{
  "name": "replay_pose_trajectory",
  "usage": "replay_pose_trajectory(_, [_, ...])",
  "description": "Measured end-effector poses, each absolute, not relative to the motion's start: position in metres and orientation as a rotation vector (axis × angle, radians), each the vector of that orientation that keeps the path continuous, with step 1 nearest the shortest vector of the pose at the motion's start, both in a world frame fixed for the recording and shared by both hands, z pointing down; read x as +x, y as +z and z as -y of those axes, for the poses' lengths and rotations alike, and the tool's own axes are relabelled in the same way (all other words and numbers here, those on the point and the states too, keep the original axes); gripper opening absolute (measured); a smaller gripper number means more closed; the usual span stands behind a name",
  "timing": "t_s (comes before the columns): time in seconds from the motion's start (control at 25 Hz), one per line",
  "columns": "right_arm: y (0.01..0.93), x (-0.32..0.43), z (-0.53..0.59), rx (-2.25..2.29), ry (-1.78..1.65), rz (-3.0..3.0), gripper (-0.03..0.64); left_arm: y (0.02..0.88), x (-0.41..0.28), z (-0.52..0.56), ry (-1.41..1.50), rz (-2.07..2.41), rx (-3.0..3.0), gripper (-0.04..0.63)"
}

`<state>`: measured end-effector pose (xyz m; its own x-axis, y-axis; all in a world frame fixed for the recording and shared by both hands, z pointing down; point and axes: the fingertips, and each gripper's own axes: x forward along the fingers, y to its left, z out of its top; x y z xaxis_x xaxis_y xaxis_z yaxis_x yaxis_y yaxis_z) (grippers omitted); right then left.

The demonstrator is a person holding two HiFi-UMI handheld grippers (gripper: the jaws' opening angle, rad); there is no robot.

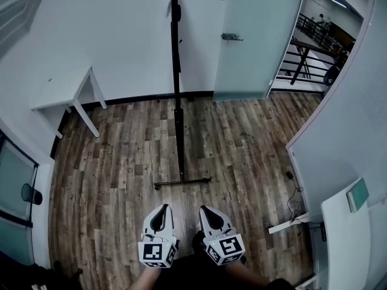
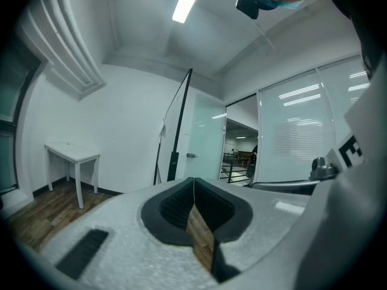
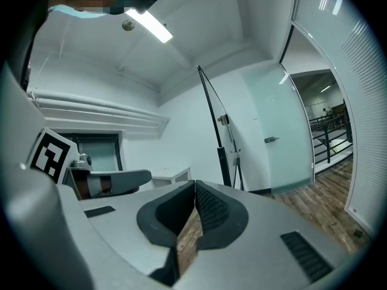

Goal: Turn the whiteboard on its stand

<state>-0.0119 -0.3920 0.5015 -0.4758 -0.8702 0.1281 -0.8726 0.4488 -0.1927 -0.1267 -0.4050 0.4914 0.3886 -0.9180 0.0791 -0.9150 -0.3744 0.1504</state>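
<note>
no words, numbers or brand names can be read anywhere. the only signs are black-and-white square marker patterns. one is on the white plastic cube (image 1: 158, 252) at the rear of the left gripper (image 1: 161, 209), near 6 o'clock in the head view. another is on the matching white cube (image 1: 227, 248) of the right gripper (image 1: 206, 210) just beside it. the right gripper view shows the left cube's pattern at 9 o'clock. the left gripper view catches a cut-off piece of pattern at 3 o'clock.

left tool (image 1: 160, 208), right tool (image 1: 206, 210) side by side, jaws closed, seemingly level
</note>
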Motion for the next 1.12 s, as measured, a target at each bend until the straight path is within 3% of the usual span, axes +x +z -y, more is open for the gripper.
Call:
replay_pose_trajectory(0.52, [0.492, 0.037, 0.521, 1.554, 0.381, 2.690, 0.014, 0.480, -0.077, 0.551, -0.032, 1.744, 2.443, 0.018])
replay_pose_trajectory(1.12, [0.503, 0.056, 0.587, 1.449, 0.402, 2.726, 0.014, 0.484, -0.063, 0.662, 0.013, 1.847, 2.430, 0.023])
